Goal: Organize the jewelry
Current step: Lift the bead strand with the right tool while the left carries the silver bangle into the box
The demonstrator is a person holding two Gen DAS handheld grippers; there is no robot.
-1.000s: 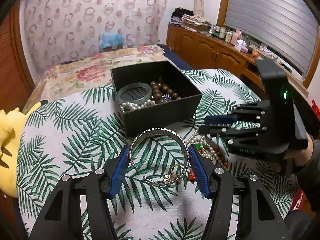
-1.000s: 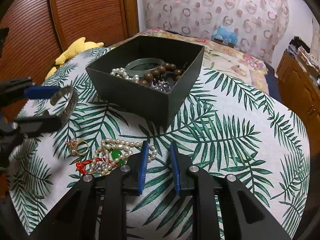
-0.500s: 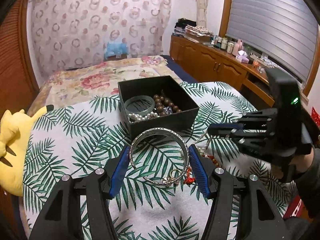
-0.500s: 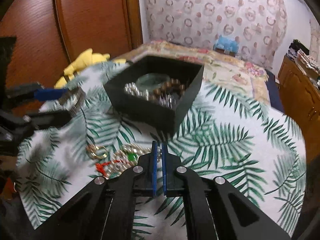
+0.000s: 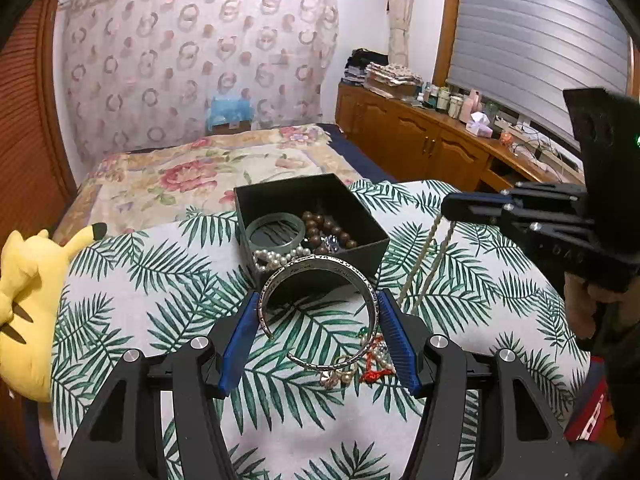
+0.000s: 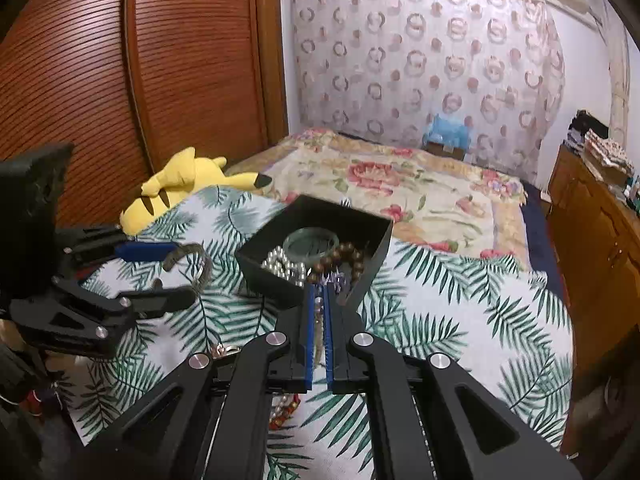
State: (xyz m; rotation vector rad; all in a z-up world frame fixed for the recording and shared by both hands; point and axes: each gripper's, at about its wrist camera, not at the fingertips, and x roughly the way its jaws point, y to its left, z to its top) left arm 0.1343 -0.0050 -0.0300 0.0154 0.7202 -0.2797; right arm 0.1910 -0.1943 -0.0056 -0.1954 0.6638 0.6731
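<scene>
— Since a second ago, what has changed?
— Both grippers have risen off the surface (image 5: 132, 276). The right gripper (image 6: 318, 300), whose fingers stood apart then, has clamped on the pearl necklace (image 5: 425, 262) and lifted it, so its strand now hangs down from those fingers.

— And the left gripper (image 5: 318, 332)?
— Its fingers still grasp the silver bangle (image 5: 320, 312), one blue pad on each side, holding it above the palm-leaf cloth.

— Where is the rest?
— Just beyond the left fingers sits the black box (image 5: 310, 220), containing a green bangle (image 5: 276, 232), brown beads (image 5: 328, 230) and pearls (image 5: 272, 258). Below the held bangle, a ring (image 5: 338, 372) and a red cord (image 5: 376, 374) lie on the surface.
</scene>
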